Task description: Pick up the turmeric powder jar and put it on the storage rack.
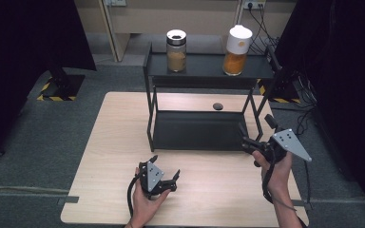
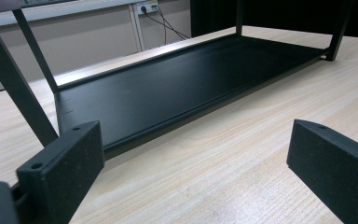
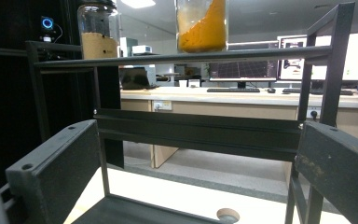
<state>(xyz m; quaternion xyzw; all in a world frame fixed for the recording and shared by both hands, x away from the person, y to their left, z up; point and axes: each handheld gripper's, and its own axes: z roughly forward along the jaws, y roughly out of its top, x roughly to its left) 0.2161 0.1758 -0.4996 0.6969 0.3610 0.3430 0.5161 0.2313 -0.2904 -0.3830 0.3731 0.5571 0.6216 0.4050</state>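
Hovering with jaws apart and empty, left gripper (image 1: 164, 178) and right gripper (image 1: 259, 135) sit near the black two-tier metal shelf rack (image 1: 197, 130) standing mid wooden table (image 1: 104, 147).

Two jars (image 1: 176, 50) (image 1: 236, 50), one rack (image 1: 197, 130), two grippers (image 1: 165, 178) (image 1: 256, 130).

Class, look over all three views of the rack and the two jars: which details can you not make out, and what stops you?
- White-capped jar: cap cut off by the right gripper view's top edge.
- Small dark round thing on the table: too small in the high view to identify.
- Brown jar: any label too small in the high view.
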